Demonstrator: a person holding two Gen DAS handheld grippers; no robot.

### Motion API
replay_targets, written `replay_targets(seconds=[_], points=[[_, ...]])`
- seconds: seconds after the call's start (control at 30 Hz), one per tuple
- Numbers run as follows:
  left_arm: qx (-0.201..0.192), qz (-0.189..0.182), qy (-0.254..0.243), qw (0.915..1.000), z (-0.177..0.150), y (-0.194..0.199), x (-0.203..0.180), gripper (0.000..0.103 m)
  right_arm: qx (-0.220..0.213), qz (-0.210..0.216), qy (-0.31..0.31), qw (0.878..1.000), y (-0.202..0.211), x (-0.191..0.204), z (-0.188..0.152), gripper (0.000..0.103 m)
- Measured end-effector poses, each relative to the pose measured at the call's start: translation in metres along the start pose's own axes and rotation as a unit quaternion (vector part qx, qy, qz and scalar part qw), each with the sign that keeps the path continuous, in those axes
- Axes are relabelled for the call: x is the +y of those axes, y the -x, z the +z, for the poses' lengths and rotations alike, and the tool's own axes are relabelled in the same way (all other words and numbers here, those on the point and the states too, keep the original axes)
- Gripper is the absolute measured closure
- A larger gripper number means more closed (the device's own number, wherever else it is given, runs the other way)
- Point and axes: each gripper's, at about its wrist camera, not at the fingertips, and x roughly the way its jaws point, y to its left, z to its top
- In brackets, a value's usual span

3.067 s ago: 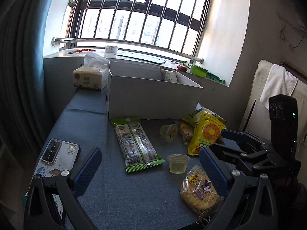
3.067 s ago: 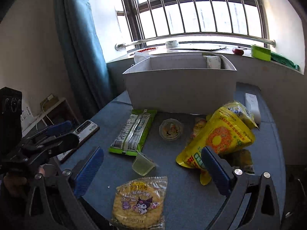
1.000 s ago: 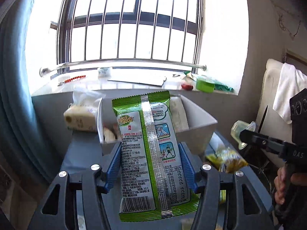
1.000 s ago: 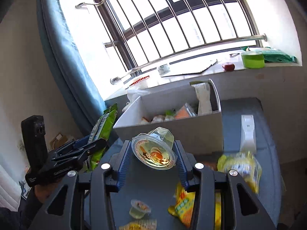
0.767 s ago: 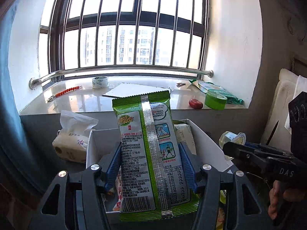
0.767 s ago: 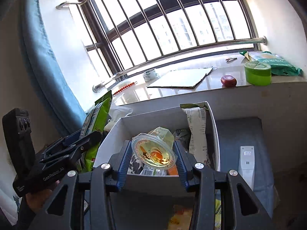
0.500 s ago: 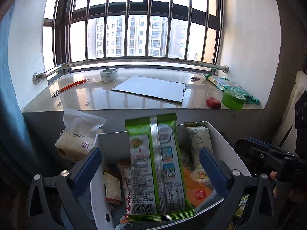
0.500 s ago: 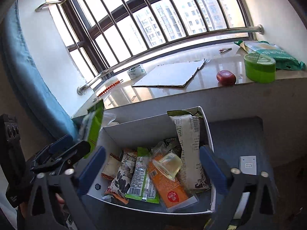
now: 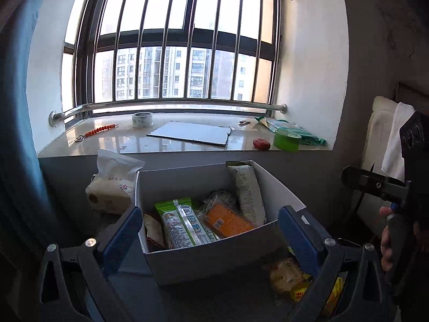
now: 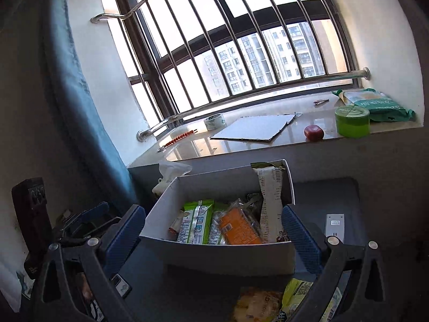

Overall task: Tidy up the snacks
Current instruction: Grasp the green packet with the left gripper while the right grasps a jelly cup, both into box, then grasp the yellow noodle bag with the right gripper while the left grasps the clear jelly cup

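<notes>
Left wrist view: your left gripper (image 9: 211,237) has its jaws wide apart, holding nothing; the box (image 9: 214,260) of snacks (image 9: 185,226) sits between them. Your right gripper (image 10: 214,237) likewise gapes empty over it.

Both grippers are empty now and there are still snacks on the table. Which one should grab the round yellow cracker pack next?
Probably the right gripper. It is open, and the cracker pack lies just below its fingers, near the middle of its view. For the open left gripper, that pack sits off under its right finger.
</notes>
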Motion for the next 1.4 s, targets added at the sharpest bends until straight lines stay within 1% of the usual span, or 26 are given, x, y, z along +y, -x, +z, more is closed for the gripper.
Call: replay_targets(seconds=[0.1, 0.23, 0.3, 0.37, 0.43, 0.47, 0.5, 0.57, 0.63, 0.67, 0.8, 0.83, 0.9, 0.97, 1.03, 1.13, 1.17, 1.23, 1.33, 1.37, 1.4], points=[[-0.012, -0.017, -0.004, 0.9998, -0.020, 0.031, -0.014, 0.000, -0.008, 0.006, 0.018, 1.000, 0.033, 0.010, -0.023, 0.000], [-0.021, -0.041, 0.010, 0.9989, -0.054, 0.065, -0.028, 0.000, -0.018, -0.004, 0.036, 0.999, 0.073, 0.019, -0.065, 0.000], [-0.019, -0.049, 0.016, 0.9985, -0.072, 0.077, -0.035, 0.000, -0.019, -0.027, 0.038, 0.999, 0.090, 0.020, -0.085, 0.000], [-0.017, -0.047, 0.007, 0.9987, -0.089, 0.086, -0.042, 0.000, -0.022, -0.037, 0.032, 0.999, 0.106, 0.017, -0.107, 0.000], [-0.014, -0.045, 0.012, 0.9988, -0.105, 0.093, -0.047, 0.000, -0.019, -0.064, 0.023, 0.997, 0.116, 0.013, -0.129, 0.000], [-0.011, -0.051, 0.018, 0.9985, -0.114, 0.095, -0.049, 0.000, -0.017, -0.076, 0.020, 0.997, 0.119, 0.010, -0.139, 0.000], [-0.010, -0.053, 0.025, 0.9982, -0.122, 0.097, -0.050, 0.000, -0.013, -0.086, 0.017, 0.996, 0.120, 0.007, -0.147, 0.000], [0.002, -0.055, 0.040, 0.9976, -0.134, 0.096, -0.050, 0.000, 0.012, -0.102, 0.016, 0.995, 0.116, -0.001, -0.161, 0.000], [0.019, -0.056, 0.040, 0.9974, -0.142, 0.090, -0.052, 0.000, 0.036, -0.117, 0.021, 0.992, 0.108, -0.008, -0.169, 0.000], [0.023, -0.051, 0.040, 0.9976, -0.146, 0.089, -0.053, 0.000, 0.042, -0.119, 0.020, 0.992, 0.104, -0.012, -0.171, 0.000], [0.037, -0.055, 0.044, 0.9968, -0.149, 0.081, -0.052, 0.000, 0.065, -0.142, 0.012, 0.988, 0.089, -0.027, -0.179, 0.000], [0.042, -0.058, 0.043, 0.9965, -0.150, 0.080, -0.052, 0.000, 0.073, -0.141, 0.012, 0.987, 0.083, -0.030, -0.180, 0.000], [0.045, -0.060, 0.044, 0.9963, -0.151, 0.078, -0.051, 0.000, 0.089, -0.124, 0.026, 0.988, 0.071, -0.030, -0.180, 0.000], [0.052, -0.061, 0.041, 0.9959, -0.152, 0.076, -0.052, 0.000, 0.104, -0.120, 0.066, 0.985, 0.058, -0.023, -0.178, 0.000], [0.057, -0.060, 0.042, 0.9957, -0.153, 0.075, -0.051, 0.000, 0.121, -0.123, 0.121, 0.977, 0.042, -0.015, -0.177, 0.000], [0.066, -0.059, 0.043, 0.9952, -0.155, 0.071, -0.051, 0.000, 0.150, -0.140, 0.208, 0.956, 0.017, -0.004, -0.179, 0.000], [0.069, -0.059, 0.044, 0.9949, -0.155, 0.070, -0.051, 0.000, 0.160, -0.139, 0.232, 0.949, 0.010, -0.001, -0.179, 0.000], [0.077, -0.061, 0.047, 0.9941, -0.157, 0.066, -0.050, 0.000, 0.173, -0.134, 0.275, 0.936, -0.003, 0.002, -0.184, 0.000], [0.085, -0.060, 0.048, 0.9935, -0.159, 0.063, -0.049, 0.000, 0.206, -0.148, 0.317, 0.914, -0.022, 0.000, -0.191, 0.000], [0.087, -0.058, 0.049, 0.9933, -0.160, 0.061, -0.048, 0.000, 0.215, -0.144, 0.321, 0.911, -0.025, -0.001, -0.192, 0.004], [0.090, -0.059, 0.051, 0.9929, -0.161, 0.060, -0.047, 0.000, 0.214, -0.126, 0.313, 0.917, -0.023, -0.002, -0.191, 0.009]])
